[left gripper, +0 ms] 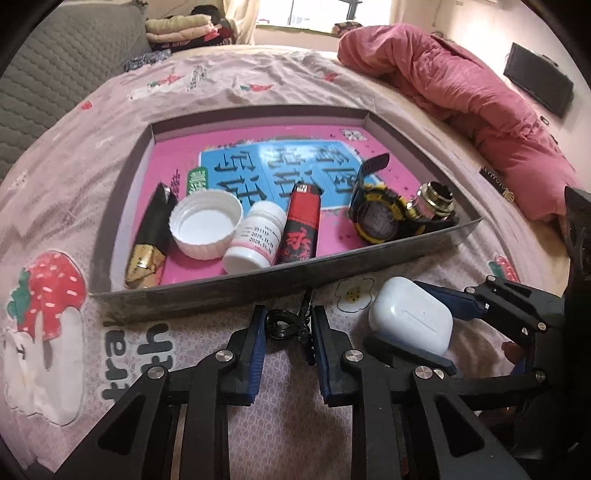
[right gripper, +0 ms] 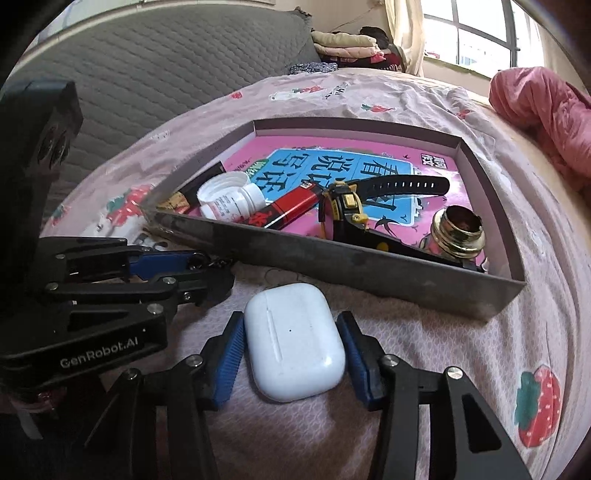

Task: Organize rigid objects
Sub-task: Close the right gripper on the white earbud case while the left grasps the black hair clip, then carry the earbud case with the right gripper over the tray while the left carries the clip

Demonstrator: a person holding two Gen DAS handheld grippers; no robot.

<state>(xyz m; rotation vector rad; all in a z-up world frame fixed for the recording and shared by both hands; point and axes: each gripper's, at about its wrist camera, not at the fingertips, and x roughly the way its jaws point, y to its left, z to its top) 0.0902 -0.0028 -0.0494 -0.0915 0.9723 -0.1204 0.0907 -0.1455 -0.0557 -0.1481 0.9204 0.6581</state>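
A shallow grey box point(left gripper: 258, 284) point(right gripper: 332, 262) lies on the bed with a pink book as its floor. In it lie a dark foil wrapper point(left gripper: 151, 229), a white cap point(left gripper: 205, 225), a white pill bottle point(left gripper: 255, 236) point(right gripper: 231, 201), a red lighter point(left gripper: 301, 225) point(right gripper: 291, 210), a yellow-black watch point(left gripper: 376, 214) point(right gripper: 347, 210) and a brass fitting point(left gripper: 436, 199) point(right gripper: 458, 230). My left gripper point(left gripper: 288, 328) is around a black clip with a chain point(left gripper: 282, 325), pads close to it. My right gripper point(right gripper: 293, 341) straddles a white earbud case point(right gripper: 293, 339) point(left gripper: 410, 319), pads at its sides.
The bed has a pink strawberry-print sheet point(left gripper: 110, 122). A pink quilt point(left gripper: 461, 85) is heaped at the right. Folded clothes point(right gripper: 347, 44) lie by a grey padded headboard point(right gripper: 155, 70). A window point(right gripper: 472, 29) is behind.
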